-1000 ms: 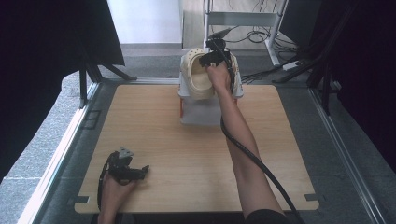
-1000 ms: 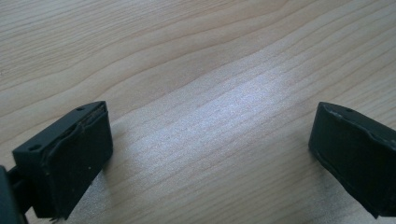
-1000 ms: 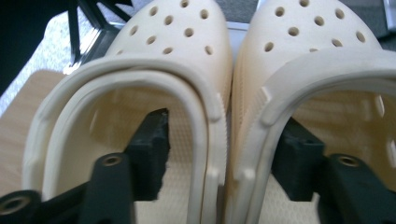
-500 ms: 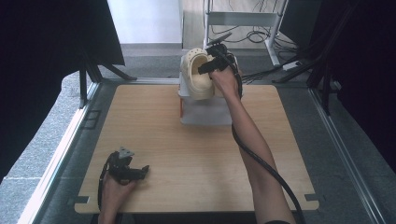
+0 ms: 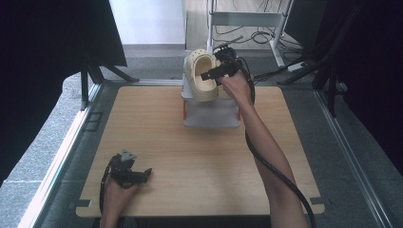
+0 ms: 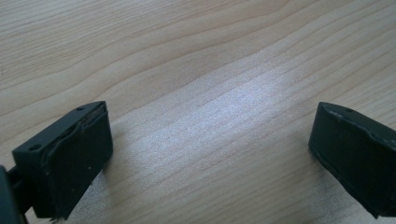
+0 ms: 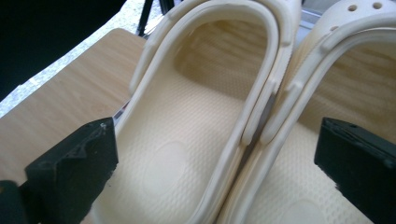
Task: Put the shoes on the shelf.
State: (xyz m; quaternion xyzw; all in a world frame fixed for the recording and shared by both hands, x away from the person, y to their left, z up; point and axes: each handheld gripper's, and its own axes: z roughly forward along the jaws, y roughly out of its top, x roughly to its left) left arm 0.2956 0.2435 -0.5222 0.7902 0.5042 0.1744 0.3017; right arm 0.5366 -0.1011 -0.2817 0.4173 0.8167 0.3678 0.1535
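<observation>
Cream clogs (image 7: 196, 154) between spread jaws of outstretched right gripper (image 5: 212, 74).

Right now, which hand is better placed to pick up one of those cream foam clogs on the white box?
Right. Its tool is open at the two cream foam clogs, jaws either side of their touching rims. The left tool sits open on the wooden table near the front-left corner, far from the white box.

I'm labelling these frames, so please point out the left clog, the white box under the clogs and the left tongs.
left clog (image 7: 187, 154): right gripper view, on its footbed.
white box (image 5: 209, 116): high view, on its front wall.
left tongs (image 6: 210, 149): left gripper view, midway between the tips.
</observation>
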